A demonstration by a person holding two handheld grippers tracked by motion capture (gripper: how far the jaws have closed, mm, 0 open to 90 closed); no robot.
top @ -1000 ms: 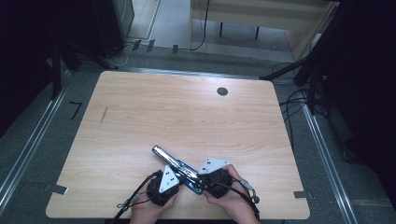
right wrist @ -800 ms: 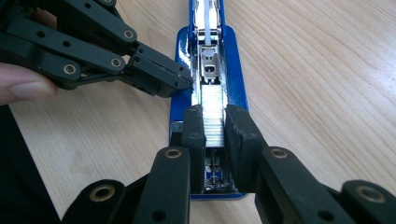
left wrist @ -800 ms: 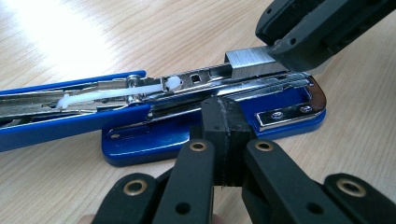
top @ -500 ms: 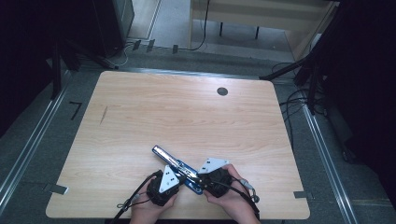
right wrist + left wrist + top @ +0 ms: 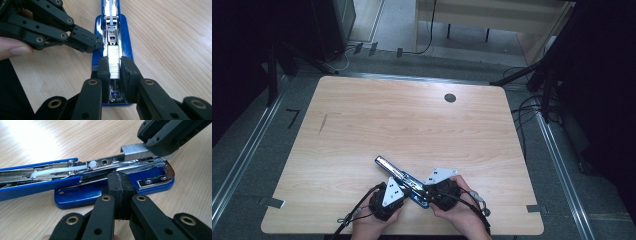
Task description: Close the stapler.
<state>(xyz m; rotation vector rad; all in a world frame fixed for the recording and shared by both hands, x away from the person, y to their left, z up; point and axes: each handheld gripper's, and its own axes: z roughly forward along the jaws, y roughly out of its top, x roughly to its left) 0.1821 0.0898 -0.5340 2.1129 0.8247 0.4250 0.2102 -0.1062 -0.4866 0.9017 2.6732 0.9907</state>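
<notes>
Nothing has moved: right gripper [image 5: 115, 67] clamps the brittle silver staple strip [image 5: 114, 61] by its sides, lower centre; left gripper [image 5: 119, 192], closed, steadies the rigid blue metal stapler [image 5: 75, 192].

light wooden table [image 5: 362, 115] on grey floor [image 5: 242, 165], dark surroundings.

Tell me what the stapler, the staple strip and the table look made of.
Stapler: glossy blue body, probably plastic or painted metal; its open channel is bright chromed metal with mirror glints.
Staple strip: silvery steel wire, finely ribbed.
Table: pale wood-grain top, likely laminate, smooth with soft sheen.
</notes>
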